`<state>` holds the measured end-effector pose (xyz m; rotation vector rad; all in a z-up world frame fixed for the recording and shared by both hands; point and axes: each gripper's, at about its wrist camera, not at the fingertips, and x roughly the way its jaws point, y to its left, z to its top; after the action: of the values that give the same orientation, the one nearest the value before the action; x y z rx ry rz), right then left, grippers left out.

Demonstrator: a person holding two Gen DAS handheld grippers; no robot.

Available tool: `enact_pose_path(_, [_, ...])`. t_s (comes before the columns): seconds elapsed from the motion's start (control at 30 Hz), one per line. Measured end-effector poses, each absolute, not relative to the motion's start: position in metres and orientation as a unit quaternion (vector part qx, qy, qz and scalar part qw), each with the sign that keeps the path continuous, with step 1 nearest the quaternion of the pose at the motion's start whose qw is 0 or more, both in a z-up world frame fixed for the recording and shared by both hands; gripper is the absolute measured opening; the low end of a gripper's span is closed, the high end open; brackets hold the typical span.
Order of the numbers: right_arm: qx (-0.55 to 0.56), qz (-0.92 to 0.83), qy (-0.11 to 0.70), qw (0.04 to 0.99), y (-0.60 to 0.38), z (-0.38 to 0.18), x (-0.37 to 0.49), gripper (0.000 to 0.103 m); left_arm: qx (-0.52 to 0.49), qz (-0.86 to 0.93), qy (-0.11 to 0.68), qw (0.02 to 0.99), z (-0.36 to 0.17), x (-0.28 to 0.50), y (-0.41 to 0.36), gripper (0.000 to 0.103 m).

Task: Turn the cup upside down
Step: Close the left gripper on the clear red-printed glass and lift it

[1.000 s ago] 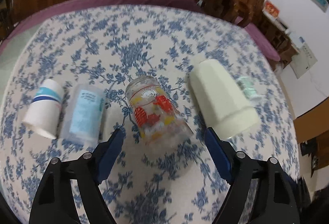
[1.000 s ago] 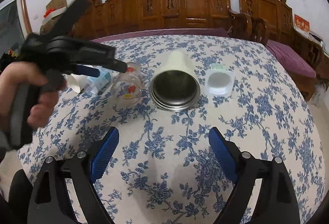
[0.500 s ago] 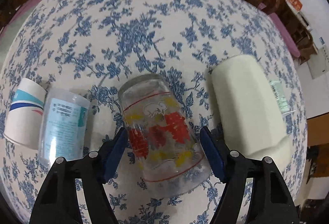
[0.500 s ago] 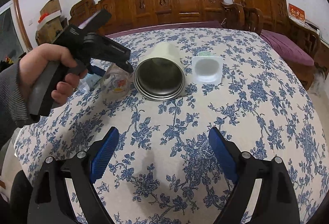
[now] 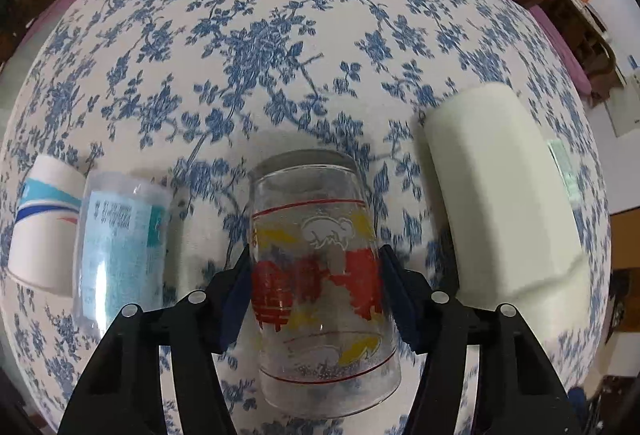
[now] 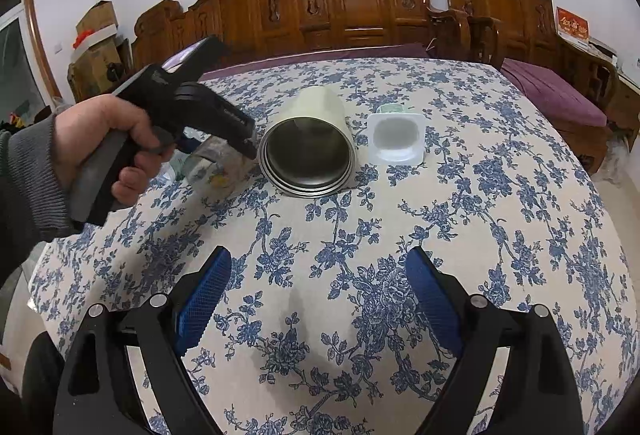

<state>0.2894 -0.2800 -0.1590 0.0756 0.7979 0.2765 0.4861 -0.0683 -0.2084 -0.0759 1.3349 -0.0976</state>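
**Getting a clean grip on the glass before the flip**

So the printed glass [image 5: 320, 267] is lying on its side on the flowered tablecloth [image 5: 260, 35], base pointing toward 12 o'clock in the left wrist view and the open mouth toward 6, right at the camera. The left gripper [image 5: 314, 295] has its blue pads on either side of the glass body, about mid-height across the red print. They look pressed right up against the wall, so I'd call it narrowed onto the glass, though I can't swear how hard it's squeezing.

Neighbours are tight. A clear plastic cup [image 5: 120, 247] lies at 9 o'clock of the glass, with a paper cup [image 5: 44, 227] just past it, and a big cream tumbler [image 5: 504, 203] lies at 3 o'clock. All on their sides, none touching the glass as far as I can tell.

The right gripper [image 6: 318, 303] hangs wide apart over bare cloth, holding nothing. From its view the tumbler's metal mouth sits near 12 o'clock, a small white tub [image 6: 394, 139] just to its 2 o'clock, and the left hand [image 6: 108, 151] works at 10 o'clock.

My take on doing this bit well:
- Glass is slick and round, so make sure the squeeze is firm before lifting.
- Lift straight up first so the rim clears the cloth, then roll the wrist until the mouth points down.
- Keep the swing between the plastic cup and the tumbler; they'd roll if bumped.
- Set the rim down flat, not one edge first.
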Motion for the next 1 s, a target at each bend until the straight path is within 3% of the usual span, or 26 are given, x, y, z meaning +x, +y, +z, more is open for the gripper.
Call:
enact_pose_path(0.5, [0.017,0.116,0.374,0.920,-0.275,-0.144,0.253,0.090,-0.017,-0.116,0.577,0.808,-0.163,0.367,-0.058,0.057])
enact_pose_path(1.0, [0.002,0.110,0.377,0.920,-0.266,-0.141,0.232,0.090,-0.011,-0.131,0.591,0.796,-0.211,0.297,-0.053,0.057])
